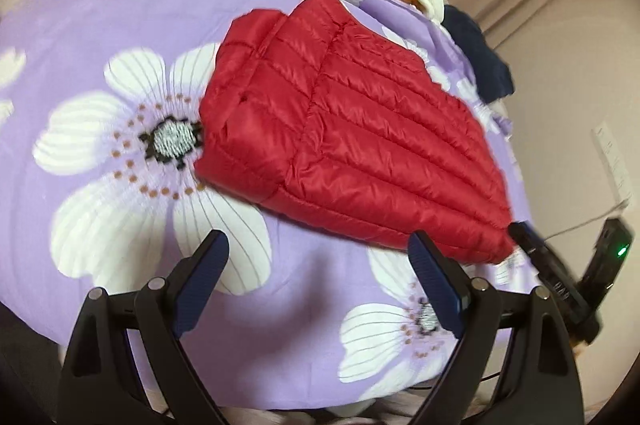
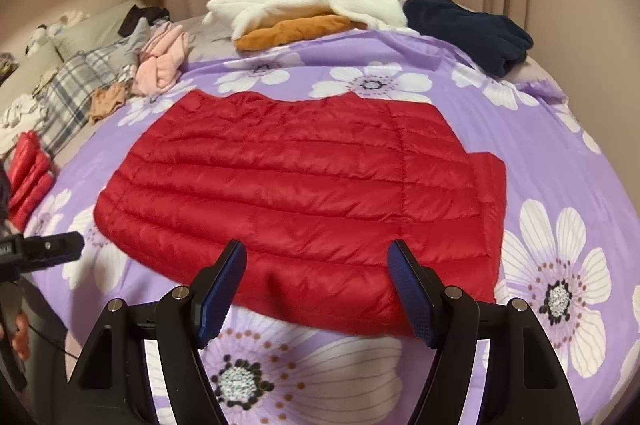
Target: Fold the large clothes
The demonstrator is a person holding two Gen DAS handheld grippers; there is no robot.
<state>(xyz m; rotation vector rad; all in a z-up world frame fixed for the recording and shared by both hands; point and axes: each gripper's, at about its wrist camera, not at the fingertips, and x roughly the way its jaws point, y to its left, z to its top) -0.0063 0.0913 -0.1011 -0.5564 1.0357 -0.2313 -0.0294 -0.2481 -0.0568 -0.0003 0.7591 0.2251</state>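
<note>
A red quilted down jacket point(image 1: 352, 129) lies folded flat on the purple floral bedspread point(image 1: 100, 33); it also shows in the right wrist view point(image 2: 304, 181), with a sleeve tucked under its right side. My left gripper point(image 1: 320, 245) is open and empty, hovering above the bedspread just short of the jacket's near edge. My right gripper point(image 2: 316, 253) is open and empty, its fingers spread over the jacket's near hem. The right gripper's body shows in the left wrist view point(image 1: 560, 273) beside the jacket's corner.
A white fleece garment point(image 2: 304, 1) lies over an orange one point(image 2: 296, 29) at the far side. A navy garment point(image 2: 472, 29) sits far right. Pink point(image 2: 164, 65) and plaid point(image 2: 80, 85) clothes and another red piece point(image 2: 30, 173) lie at the left. A curtain hangs behind.
</note>
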